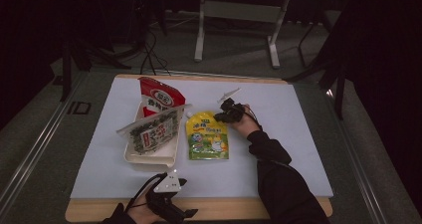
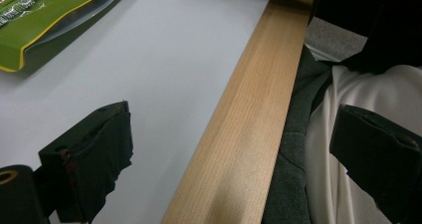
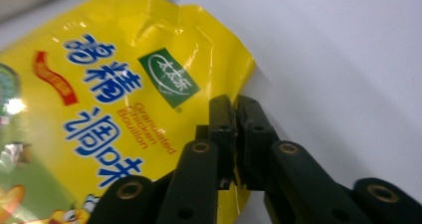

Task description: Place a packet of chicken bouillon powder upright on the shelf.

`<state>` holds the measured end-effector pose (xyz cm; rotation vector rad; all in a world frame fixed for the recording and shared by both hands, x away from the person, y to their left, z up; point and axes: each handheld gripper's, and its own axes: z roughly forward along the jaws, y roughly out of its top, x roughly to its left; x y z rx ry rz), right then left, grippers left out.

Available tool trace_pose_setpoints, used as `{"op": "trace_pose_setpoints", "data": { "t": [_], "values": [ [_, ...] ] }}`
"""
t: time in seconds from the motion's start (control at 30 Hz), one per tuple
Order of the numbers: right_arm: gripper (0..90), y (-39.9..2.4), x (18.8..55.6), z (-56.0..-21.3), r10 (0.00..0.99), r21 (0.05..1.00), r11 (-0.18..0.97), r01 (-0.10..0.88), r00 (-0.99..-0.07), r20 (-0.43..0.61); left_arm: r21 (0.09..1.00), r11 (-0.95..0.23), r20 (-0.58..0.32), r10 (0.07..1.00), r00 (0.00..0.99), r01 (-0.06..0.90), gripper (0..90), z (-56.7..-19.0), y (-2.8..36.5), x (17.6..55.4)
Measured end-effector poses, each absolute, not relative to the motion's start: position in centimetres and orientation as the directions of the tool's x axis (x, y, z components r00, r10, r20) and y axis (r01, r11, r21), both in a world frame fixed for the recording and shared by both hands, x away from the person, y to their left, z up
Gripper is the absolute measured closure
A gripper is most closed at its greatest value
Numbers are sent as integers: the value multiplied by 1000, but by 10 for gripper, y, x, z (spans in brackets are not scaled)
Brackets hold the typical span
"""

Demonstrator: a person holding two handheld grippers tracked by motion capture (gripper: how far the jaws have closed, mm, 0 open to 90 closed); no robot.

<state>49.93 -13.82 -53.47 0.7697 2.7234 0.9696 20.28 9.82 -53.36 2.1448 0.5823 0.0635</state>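
Note:
A yellow and green spouted pouch of chicken bouillon (image 1: 207,135) lies flat on the white mat, its white cap pointing away from me. My right gripper (image 1: 230,110) rests at the pouch's upper right corner. In the right gripper view its jaws (image 3: 236,109) are pressed together on the pouch's (image 3: 109,74) thin side edge. My left gripper (image 1: 171,204) sits at the table's near edge with its jaws (image 2: 234,114) wide apart and nothing between them; a corner of the pouch (image 2: 45,20) shows at the upper left there.
A white tray (image 1: 149,159) left of the pouch holds a dark seaweed packet (image 1: 153,133), and a red snack bag (image 1: 159,98) leans behind it. A small clear piece (image 1: 228,94) lies beyond the right gripper. The wooden table edge (image 2: 249,114) runs past the left gripper.

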Motion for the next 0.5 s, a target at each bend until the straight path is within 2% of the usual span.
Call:
{"op": "trace_pose_setpoints", "data": {
  "t": [0.5],
  "values": [
    [900,-153,476,-498,489,681,637,361,-872,6,786,-479,-170,439,882,390,45,-531,98,204]
  ]
}}
